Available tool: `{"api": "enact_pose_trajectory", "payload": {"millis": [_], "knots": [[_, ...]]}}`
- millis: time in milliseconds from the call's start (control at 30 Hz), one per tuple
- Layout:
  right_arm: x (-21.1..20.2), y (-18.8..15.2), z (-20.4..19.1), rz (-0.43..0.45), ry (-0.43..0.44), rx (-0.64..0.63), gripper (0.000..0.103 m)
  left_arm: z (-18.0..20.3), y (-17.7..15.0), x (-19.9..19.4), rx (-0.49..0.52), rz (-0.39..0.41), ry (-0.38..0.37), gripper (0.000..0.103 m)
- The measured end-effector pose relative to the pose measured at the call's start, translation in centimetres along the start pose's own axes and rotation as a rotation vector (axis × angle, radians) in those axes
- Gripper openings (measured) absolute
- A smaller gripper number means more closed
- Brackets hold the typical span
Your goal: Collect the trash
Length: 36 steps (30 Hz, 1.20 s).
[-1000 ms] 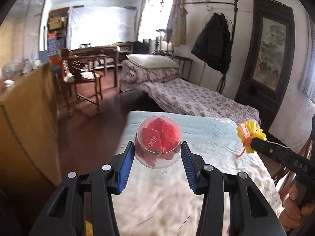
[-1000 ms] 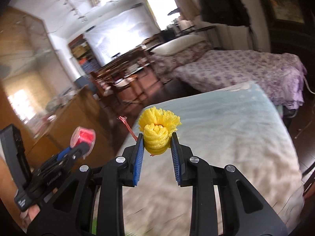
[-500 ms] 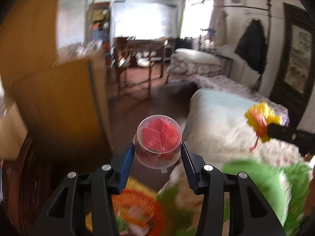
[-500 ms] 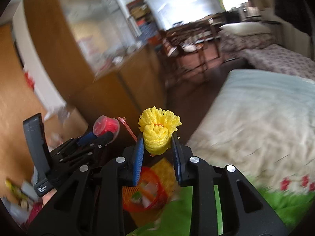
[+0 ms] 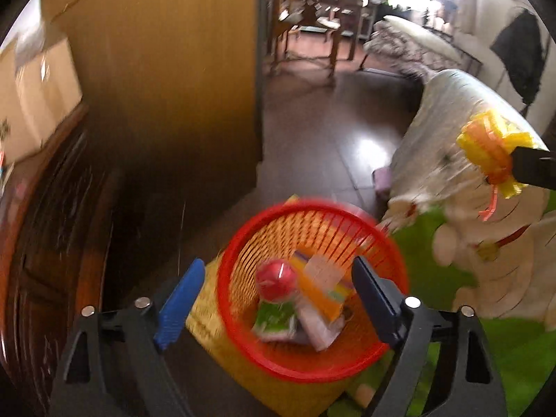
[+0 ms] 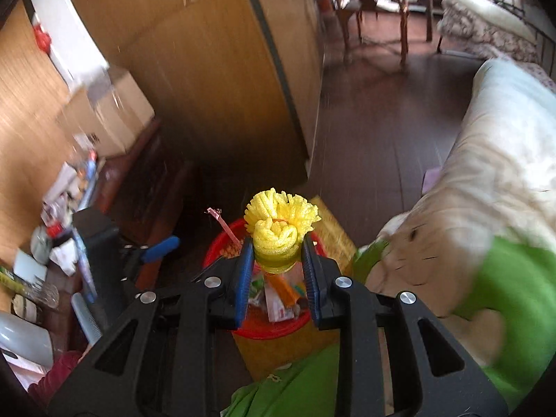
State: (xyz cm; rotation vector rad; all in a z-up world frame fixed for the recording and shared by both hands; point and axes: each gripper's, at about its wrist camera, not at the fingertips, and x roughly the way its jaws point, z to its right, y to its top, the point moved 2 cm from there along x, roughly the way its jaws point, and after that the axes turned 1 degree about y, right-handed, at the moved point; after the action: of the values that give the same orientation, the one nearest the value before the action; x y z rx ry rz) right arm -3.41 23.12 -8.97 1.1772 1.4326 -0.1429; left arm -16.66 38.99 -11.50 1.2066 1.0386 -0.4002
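Above a red slatted wastebasket (image 5: 312, 288) standing on a yellow base on the dark wooden floor, the left claw (image 5: 274, 299) hangs with its jaws opening wide and nothing pressed between the blue pads. A clear cup with red contents (image 5: 277, 280), blurred, sits inside the basket among paper and wrappers, free of the pads. The right claw (image 6: 277, 271) is clenched on a yellow foam net sleeve (image 6: 278, 232) with an orange ribbon, held over the basket's rim. A bed with a pale and green cover (image 6: 486, 208) lies just to the right; a wooden cabinet (image 5: 166, 69) stands behind.
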Motion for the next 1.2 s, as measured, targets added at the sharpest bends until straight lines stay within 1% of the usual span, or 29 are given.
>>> {"api": "enact_pose_trajectory", "payload": {"millis": [33, 133, 200, 233, 267, 300, 400, 500, 533, 567, 600, 700, 867, 933, 1033, 1200], "knots": [[1.3, -0.1, -0.1, -0.027, -0.003, -0.004, 0.031, -1.2, -0.8, 0.2, -0.018, -0.024, 0.022, 0.087], [4.8, -1.0, -0.6, -0.109, -0.004, -0.029, 0.031, -3.0, -2.2, -0.1, -0.047, -0.046, 0.07, 0.088], [6.2, -1.4, -0.9, -0.155, 0.0, -0.058, 0.036, -4.3, -3.1, -0.8, -0.074, -0.051, 0.097, 0.089], [6.4, -1.3, -1.0, -0.157, -0.004, -0.064, 0.039, -4.7, -3.6, -1.2, -0.089, -0.055, 0.1, 0.089], [6.5, -1.4, -1.2, -0.15, -0.013, -0.073, 0.047, -4.6, -3.7, -1.4, -0.098, -0.058, 0.098, 0.089], [6.3, -1.5, -1.6, -0.132, -0.031, -0.099, 0.053, -4.2, -3.9, -1.5, -0.105, -0.062, 0.095, 0.089], [6.5, -2.1, -2.5, -0.122, -0.066, -0.164, 0.053, -4.0, -4.1, -2.2, -0.102, -0.068, 0.091, 0.089], [5.9, -2.5, -3.2, -0.093, -0.105, -0.225, 0.053, -2.6, -4.1, -2.8, -0.074, -0.051, 0.102, 0.089], [5.9, -2.5, -3.3, -0.083, -0.113, -0.234, 0.053, -2.3, -4.0, -3.3, -0.064, -0.045, 0.106, 0.089], [5.4, -2.6, -3.4, -0.067, -0.126, -0.243, 0.053, -1.2, -3.9, -2.9, -0.058, -0.042, 0.109, 0.089], [5.1, -2.7, -3.4, -0.056, -0.134, -0.246, 0.053, -0.9, -3.8, -3.1, -0.051, -0.039, 0.111, 0.09], [3.5, -3.0, -3.2, -0.005, -0.174, -0.23, 0.053, 0.0, -3.7, -4.0, -0.028, -0.022, 0.116, 0.091], [1.5, -3.6, -2.4, 0.043, -0.208, -0.19, 0.054, 0.9, -3.5, -5.2, -0.007, 0.0, 0.132, 0.093], [0.7, -3.9, -1.9, 0.056, -0.209, -0.157, 0.055, 1.2, -3.5, -5.6, -0.004, 0.003, 0.133, 0.093], [-0.2, -4.4, -1.0, 0.051, -0.19, -0.107, 0.056, 1.7, -3.5, -6.1, 0.006, 0.01, 0.137, 0.093], [-1.2, -5.1, -0.5, 0.06, -0.186, -0.095, 0.056, 2.7, -3.7, -6.4, 0.032, 0.012, 0.139, 0.093]]}}
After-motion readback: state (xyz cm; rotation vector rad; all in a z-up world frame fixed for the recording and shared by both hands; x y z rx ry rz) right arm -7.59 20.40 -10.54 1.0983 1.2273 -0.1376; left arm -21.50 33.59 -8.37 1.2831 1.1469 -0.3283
